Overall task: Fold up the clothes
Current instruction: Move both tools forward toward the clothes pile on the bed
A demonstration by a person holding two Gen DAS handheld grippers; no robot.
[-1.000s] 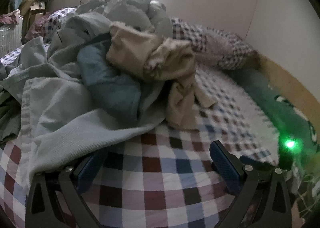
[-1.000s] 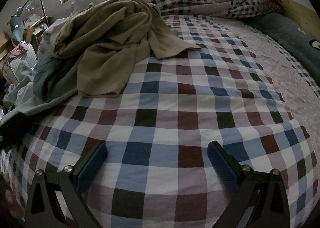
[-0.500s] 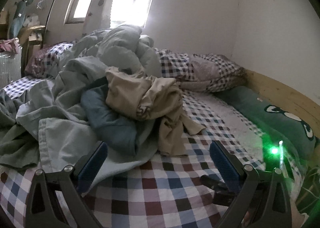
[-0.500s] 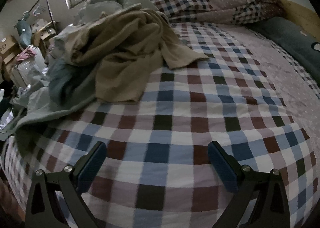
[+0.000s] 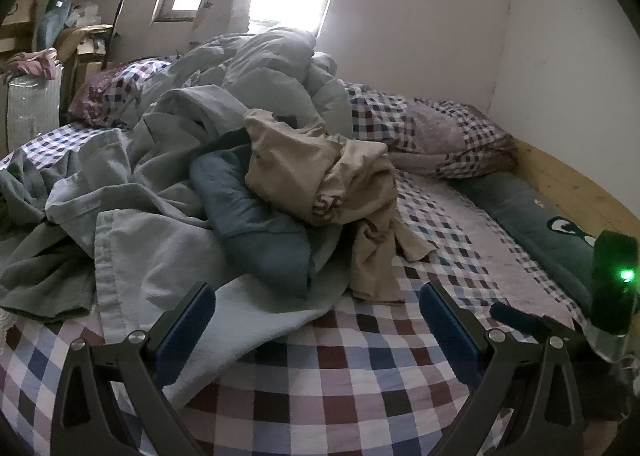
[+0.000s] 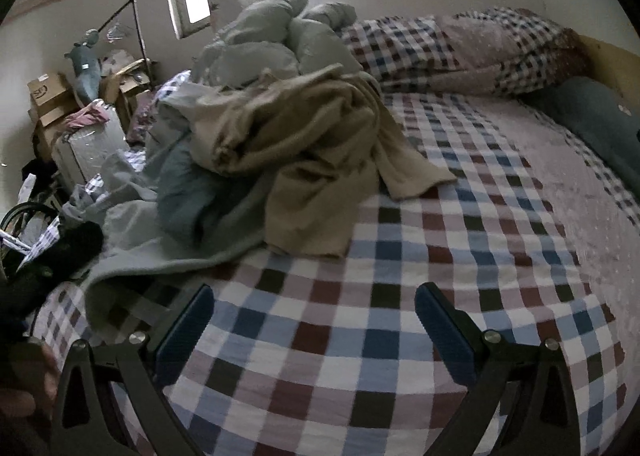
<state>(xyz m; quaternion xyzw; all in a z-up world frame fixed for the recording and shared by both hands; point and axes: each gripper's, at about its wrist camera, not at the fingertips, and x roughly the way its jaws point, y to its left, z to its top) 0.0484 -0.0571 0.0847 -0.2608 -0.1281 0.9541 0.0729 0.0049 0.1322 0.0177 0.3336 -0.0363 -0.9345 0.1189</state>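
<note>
A pile of loose clothes lies on the checked bed sheet (image 5: 340,368). On top is a crumpled beige garment (image 5: 320,180), also in the right wrist view (image 6: 304,152). Under it lie a dark blue-grey garment (image 5: 256,228) and a pale blue garment (image 5: 160,256) that spreads toward the front. My left gripper (image 5: 316,316) is open and empty, above the sheet just short of the pale blue cloth's edge. My right gripper (image 6: 312,320) is open and empty over bare sheet (image 6: 360,336), in front of the pile.
A rumpled grey-blue duvet (image 5: 272,68) and checked pillows (image 6: 460,52) lie at the back. A dark green long pillow (image 5: 540,224) runs along the wooden bed rail (image 5: 568,184) at the right. Boxes and clutter (image 6: 60,108) stand left of the bed.
Both grippers have pulled back and risen from the bed, so the pile looks farther and more of the room shows. Both stay open. The clothes have not moved.
</note>
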